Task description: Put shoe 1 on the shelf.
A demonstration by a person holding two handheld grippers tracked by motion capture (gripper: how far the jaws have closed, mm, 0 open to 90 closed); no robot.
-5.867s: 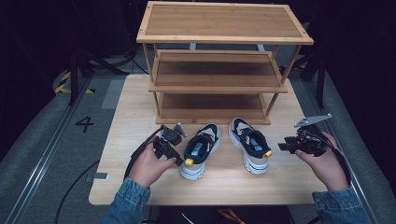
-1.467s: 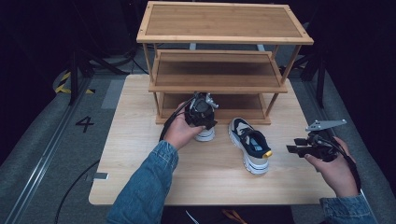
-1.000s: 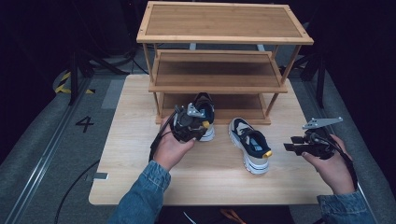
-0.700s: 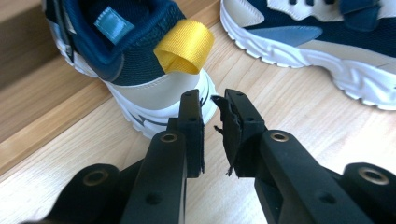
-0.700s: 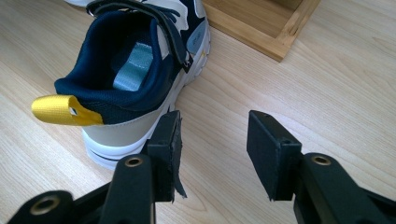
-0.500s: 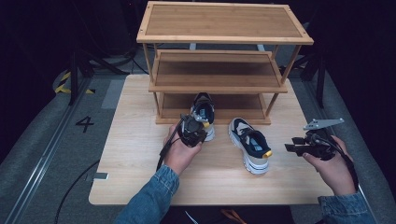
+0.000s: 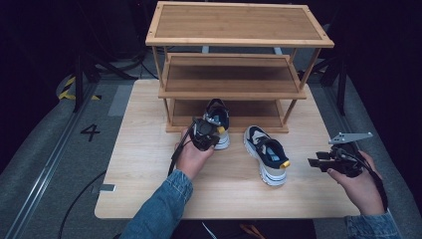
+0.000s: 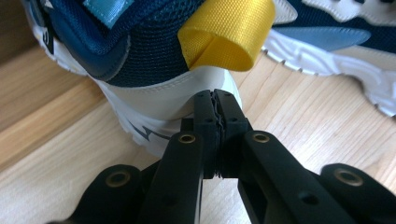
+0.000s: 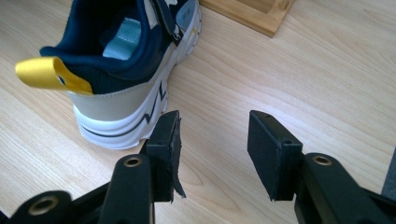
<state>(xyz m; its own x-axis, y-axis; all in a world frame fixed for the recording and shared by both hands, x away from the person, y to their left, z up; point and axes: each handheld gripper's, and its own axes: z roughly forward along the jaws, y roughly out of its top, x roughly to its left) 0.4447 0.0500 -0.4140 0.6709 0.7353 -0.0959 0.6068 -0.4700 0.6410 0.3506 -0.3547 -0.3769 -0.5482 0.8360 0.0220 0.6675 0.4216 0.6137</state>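
Step in hand, as judged: left shoe (image 7: 217, 121), centre of the high view, is being pushed toe-first onto the bottom shelf of the bamboo rack (image 7: 234, 94). L gripper (image 8: 215, 100) has just been closing; its jaws are now together, nothing between, tips set against the smooth white heel under the yellow woven pull tab (image 8: 227, 32). Next move probably calls for a straight, low shove. Right shoe (image 7: 266, 154), navy mesh w/ ridged rubber sole, lies on the wood-grain table (image 7: 149, 164) centre-right. R gripper (image 9: 212, 140) is held w/ jaws apart, empty.

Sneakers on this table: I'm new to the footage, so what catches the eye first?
The bamboo rack stands at the table's far side. One sneaker sits nosed into its bottom shelf, the shut left gripper at its heel; the other sneaker lies further out, near the open right gripper.
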